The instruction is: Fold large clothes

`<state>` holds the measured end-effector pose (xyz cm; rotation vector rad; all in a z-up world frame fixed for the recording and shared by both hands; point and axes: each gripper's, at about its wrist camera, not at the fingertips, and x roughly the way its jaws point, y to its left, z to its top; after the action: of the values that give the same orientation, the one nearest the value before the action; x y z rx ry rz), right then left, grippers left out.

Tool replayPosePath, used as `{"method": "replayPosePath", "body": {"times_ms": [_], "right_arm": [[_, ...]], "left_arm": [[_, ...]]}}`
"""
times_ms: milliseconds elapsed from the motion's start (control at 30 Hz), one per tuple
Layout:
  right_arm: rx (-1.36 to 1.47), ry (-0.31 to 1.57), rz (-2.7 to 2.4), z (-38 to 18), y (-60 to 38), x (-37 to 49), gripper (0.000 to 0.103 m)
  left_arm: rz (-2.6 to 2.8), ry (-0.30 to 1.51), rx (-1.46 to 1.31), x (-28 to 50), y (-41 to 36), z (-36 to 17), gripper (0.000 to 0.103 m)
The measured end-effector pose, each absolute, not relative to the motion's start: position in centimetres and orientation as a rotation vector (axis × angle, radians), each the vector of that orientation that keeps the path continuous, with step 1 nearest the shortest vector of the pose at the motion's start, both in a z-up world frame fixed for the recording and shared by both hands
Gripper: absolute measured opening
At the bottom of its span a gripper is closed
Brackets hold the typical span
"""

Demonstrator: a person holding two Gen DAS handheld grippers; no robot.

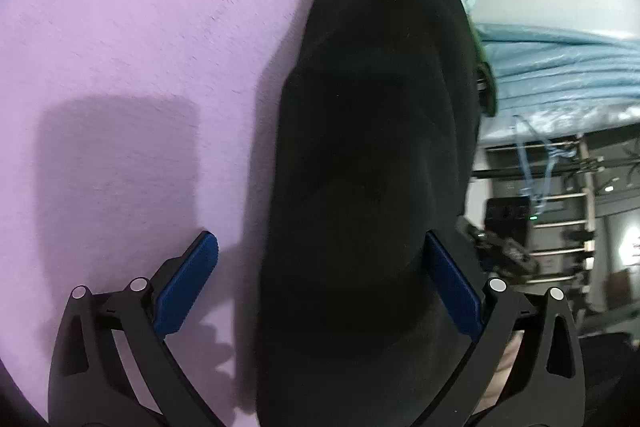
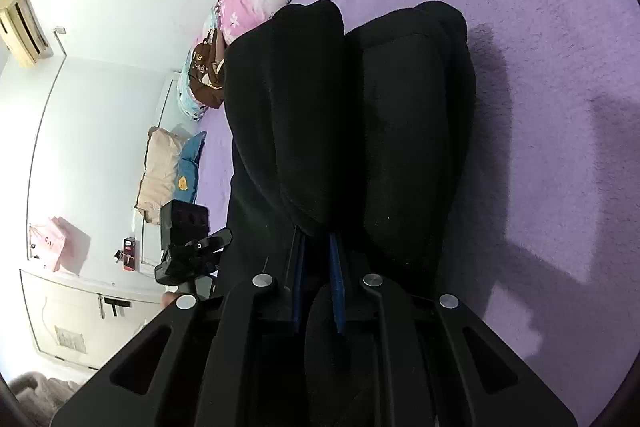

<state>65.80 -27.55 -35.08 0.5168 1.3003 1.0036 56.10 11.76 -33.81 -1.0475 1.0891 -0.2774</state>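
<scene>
Where right gripper [image 2: 318,247] pinches black garment [image 2: 348,115], folds hide its pads.

From my remote seat I can read almost nothing. A brown cushion [image 2: 206,73] in the right wrist view bears pale lettering, but it is too small and bent for me to make out. A red box [image 2: 128,254] on the white cabinet [image 2: 68,311] carries marks I cannot read either. The left wrist view gives me no text.
</scene>
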Motion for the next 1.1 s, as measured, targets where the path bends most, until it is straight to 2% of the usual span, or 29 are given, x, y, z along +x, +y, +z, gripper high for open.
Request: {"method": "replayPosePath", "body": {"times_ms": [133, 200, 300, 367, 467, 567, 700, 967, 1100], "right_arm": [[0.535, 1.299, 0.990, -35.3, -27.8, 65.7, 0.021], [0.541, 1.298, 0.990, -35.4, -27.8, 65.6, 0.023], [0.537, 1.286, 0.984, -34.8, -28.2, 65.5, 0.045], [0.556, 1.244, 0.996, -33.5, -29.3, 65.1, 0.077], [0.556, 1.168, 0.988, -31.1, -31.9, 64.5, 0.091], [0.534, 1.159, 0.950, -30.6, -34.2, 64.4, 0.095], [0.528, 1.266, 0.952, -33.2, -34.9, 64.6, 0.095], [0.536, 1.375, 1.096, -37.2, -30.9, 64.3, 0.097], [0.641, 1.391, 1.166, -37.9, -29.0, 65.1, 0.098]], "left_arm": [[-0.425, 1.112, -1.167, 56.8, 10.6, -35.4, 0.097], [-0.444, 1.133, -1.120, 57.6, 9.5, -35.4, 0.097], [-0.459, 1.165, -1.117, 58.4, 8.9, -35.6, 0.097], [-0.478, 1.173, -1.125, 58.7, 8.9, -35.8, 0.097], [-0.522, 1.172, -1.175, 59.0, 9.5, -36.3, 0.097], [-0.561, 1.178, -1.177, 58.9, 9.9, -36.4, 0.097], [-0.582, 1.193, -1.172, 59.3, 9.4, -36.5, 0.097], [-0.630, 1.240, -1.180, 60.4, 9.0, -36.7, 0.097], [-0.654, 1.229, -1.164, 60.4, 8.9, -36.8, 0.097]]}}
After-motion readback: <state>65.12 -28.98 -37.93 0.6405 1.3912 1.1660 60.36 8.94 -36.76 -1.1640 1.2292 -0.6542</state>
